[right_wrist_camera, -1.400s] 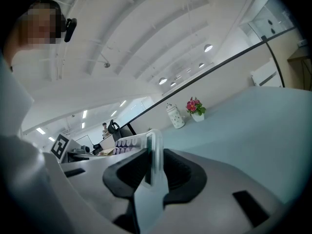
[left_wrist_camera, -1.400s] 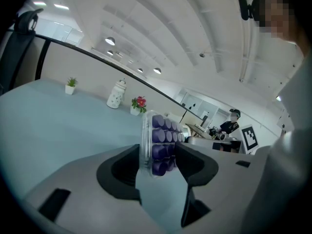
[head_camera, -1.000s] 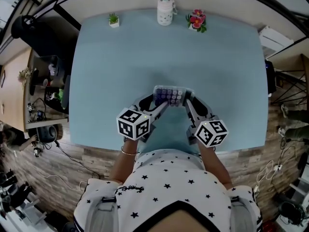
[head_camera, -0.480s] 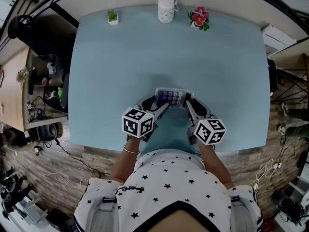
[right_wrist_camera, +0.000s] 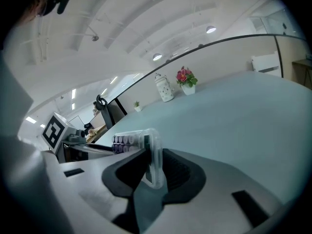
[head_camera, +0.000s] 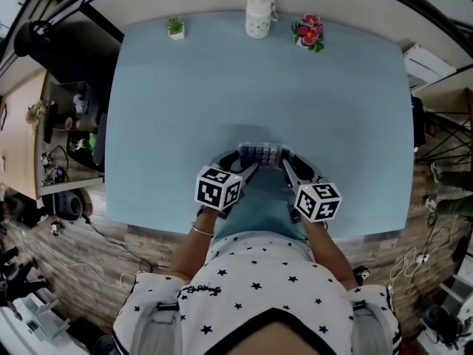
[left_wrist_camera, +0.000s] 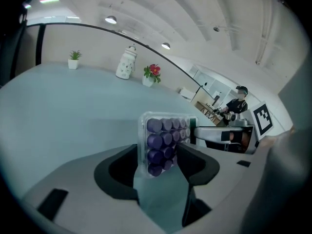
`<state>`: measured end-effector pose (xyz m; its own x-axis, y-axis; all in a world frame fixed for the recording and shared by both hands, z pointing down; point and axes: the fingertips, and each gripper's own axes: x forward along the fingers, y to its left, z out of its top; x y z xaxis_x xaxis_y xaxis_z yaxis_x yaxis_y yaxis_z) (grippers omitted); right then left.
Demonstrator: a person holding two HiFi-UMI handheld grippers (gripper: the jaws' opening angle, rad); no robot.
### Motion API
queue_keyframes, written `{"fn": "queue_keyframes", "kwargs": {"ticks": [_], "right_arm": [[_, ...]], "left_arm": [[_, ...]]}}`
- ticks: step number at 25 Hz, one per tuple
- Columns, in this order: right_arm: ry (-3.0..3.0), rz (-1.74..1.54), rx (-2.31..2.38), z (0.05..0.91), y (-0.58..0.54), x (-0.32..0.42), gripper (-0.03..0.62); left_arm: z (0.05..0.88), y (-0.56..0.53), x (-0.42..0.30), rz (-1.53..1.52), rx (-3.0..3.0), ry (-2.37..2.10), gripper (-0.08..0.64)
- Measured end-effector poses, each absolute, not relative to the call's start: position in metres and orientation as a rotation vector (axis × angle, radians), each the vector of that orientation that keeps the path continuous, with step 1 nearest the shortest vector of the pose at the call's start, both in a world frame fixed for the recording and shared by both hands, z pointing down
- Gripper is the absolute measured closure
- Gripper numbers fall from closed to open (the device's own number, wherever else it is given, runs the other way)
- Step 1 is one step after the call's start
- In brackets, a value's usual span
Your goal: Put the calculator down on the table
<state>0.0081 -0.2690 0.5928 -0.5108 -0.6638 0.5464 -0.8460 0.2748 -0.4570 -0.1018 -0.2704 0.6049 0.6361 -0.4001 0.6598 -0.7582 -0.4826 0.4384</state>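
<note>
Calculator [left_wrist_camera: 165, 139]: a purple-keyed pad in a clear case, carried close in front of the person and low over the near part of the desk, with one end in each of the tongs; whether its lower edge touches the desk I cannot tell
Left tongs [left_wrist_camera: 158, 152]: the jaws have just been opening and stand wide, with the calculator's end between them and slack on the key side, so they guide rather than clamp
Right tongs [right_wrist_camera: 154, 156]: the jaws have just been easing apart too, yet both pads look pressed on the thin case, likely to steady it until it rests
Step in hand: letting go, judged nearly done
Desk [head_camera: 332, 109]: pale blue and bare around the drop spot, which leaves room to lay the calculator flat
Far edge: a small green plant [head_camera: 176, 28], a white jar [head_camera: 260, 17] and red flowers [head_camera: 309, 32] are lined up well apart from the work
</note>
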Motion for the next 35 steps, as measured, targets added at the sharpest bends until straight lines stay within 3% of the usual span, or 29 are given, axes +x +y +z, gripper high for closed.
{"fn": "queue_keyframes", "kwargs": {"ticks": [35], "right_arm": [[-2.251,0.925,1.378,0.608,-0.287,0.007,0.472]], "left_arm": [[0.616,-0.281,-0.105,0.619,2.028,-1.008,0.285]]}}
